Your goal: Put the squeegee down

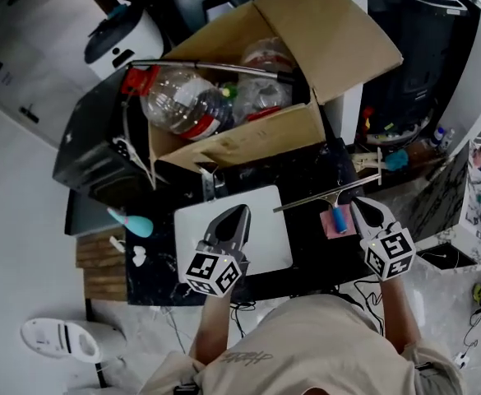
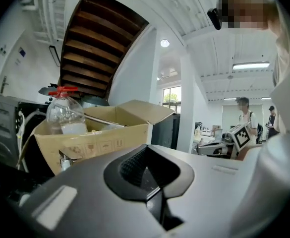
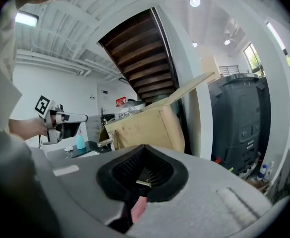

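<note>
The squeegee (image 1: 335,197) lies flat on the black table (image 1: 306,167), its blue handle resting on a pink pad (image 1: 330,229), between the white mat (image 1: 269,241) and the right gripper (image 1: 360,205). The right gripper is clenched on nothing (the pad shows below its jaws). The left gripper (image 1: 242,212), over the mat, is likewise closed and empty.

Squeegee (image 1: 326,197) lies on table (image 1: 304,169) right of board (image 1: 261,237), before box (image 1: 248,142).
</note>
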Action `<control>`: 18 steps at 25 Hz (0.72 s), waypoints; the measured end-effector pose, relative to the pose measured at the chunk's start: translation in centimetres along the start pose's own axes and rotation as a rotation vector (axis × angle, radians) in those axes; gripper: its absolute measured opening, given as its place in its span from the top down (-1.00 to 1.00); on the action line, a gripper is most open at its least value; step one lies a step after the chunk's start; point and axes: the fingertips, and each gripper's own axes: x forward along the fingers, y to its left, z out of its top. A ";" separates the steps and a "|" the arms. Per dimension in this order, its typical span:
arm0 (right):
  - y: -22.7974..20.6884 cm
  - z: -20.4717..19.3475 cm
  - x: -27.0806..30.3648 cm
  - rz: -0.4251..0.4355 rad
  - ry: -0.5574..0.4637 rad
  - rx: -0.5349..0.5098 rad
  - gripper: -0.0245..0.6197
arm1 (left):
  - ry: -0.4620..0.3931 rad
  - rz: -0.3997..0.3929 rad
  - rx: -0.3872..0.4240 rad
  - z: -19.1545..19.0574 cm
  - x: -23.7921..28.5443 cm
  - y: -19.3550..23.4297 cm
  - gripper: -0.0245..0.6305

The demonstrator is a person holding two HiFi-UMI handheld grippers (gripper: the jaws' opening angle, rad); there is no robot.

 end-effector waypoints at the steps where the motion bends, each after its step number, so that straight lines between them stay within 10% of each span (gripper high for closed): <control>1: 0.2 0.9 -0.2 0.012 -0.015 -0.007 0.92 | -0.012 0.011 0.006 0.5 -0.2 0.4 0.88; 18: 3.9 9.4 -1.6 0.101 -0.176 -0.130 0.92 | -0.159 0.022 0.023 4.8 -2.5 0.5 0.88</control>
